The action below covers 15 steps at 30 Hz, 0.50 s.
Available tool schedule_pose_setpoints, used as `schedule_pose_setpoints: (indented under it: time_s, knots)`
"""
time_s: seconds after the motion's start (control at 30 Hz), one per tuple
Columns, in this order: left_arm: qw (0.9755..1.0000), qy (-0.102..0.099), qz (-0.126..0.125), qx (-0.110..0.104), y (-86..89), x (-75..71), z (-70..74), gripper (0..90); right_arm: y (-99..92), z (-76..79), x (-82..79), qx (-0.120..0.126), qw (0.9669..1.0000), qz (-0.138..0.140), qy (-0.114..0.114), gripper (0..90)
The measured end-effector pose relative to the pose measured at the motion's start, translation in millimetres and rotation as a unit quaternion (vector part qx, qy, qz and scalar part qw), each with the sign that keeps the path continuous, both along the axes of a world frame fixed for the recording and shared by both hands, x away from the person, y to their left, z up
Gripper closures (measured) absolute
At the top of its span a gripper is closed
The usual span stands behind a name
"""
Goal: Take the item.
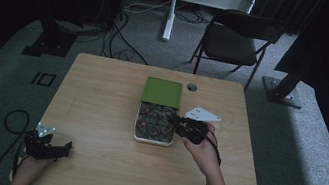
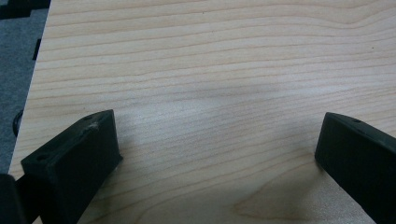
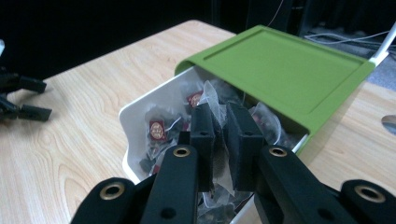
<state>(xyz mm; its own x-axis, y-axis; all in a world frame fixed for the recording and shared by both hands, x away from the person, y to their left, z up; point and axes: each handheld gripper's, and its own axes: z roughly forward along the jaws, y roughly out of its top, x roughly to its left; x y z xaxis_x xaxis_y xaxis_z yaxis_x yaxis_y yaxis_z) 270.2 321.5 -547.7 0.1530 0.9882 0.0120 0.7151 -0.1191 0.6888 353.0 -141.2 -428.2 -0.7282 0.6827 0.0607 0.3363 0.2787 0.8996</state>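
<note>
The right tongs (image 3: 219, 140) are pinching a tea bag (image 3: 211, 100) over the white box (image 3: 140, 105) at mid-worktop (image 1: 98, 112), its green lid (image 3: 285, 70) slid half back. The pick is looking made, the carry-off and set-down left. The bag is hanging roughly upright, its long axis running up from the clamped jaws. The left tongs (image 2: 210, 154) are idling apart, empty, near the corner.

No lettering is legible; the tea bags' red tags (image 3: 158, 130) are too blurred.

Black tongs (image 3: 219, 135), brass-ringed screw holes, trailing cables
</note>
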Motion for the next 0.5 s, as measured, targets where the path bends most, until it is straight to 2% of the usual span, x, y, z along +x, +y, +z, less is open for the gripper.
schedule_pose_setpoints:
  time_s: [0.27, 0.5]
  knots:
    - [1.0000, 0.000, 0.000, 0.000, 0.0, 0.0, 0.0, 0.2, -8.1, 12.5, -2.1, 0.012, 0.9999, -0.003, -0.010, 82.4]
    - [1.0000, 0.000, 0.000, 0.000, 0.0, 0.0, 0.0, 0.2, -15.0, 16.2, -2.3, 0.020, 0.9997, -0.009, -0.012, 82.4]
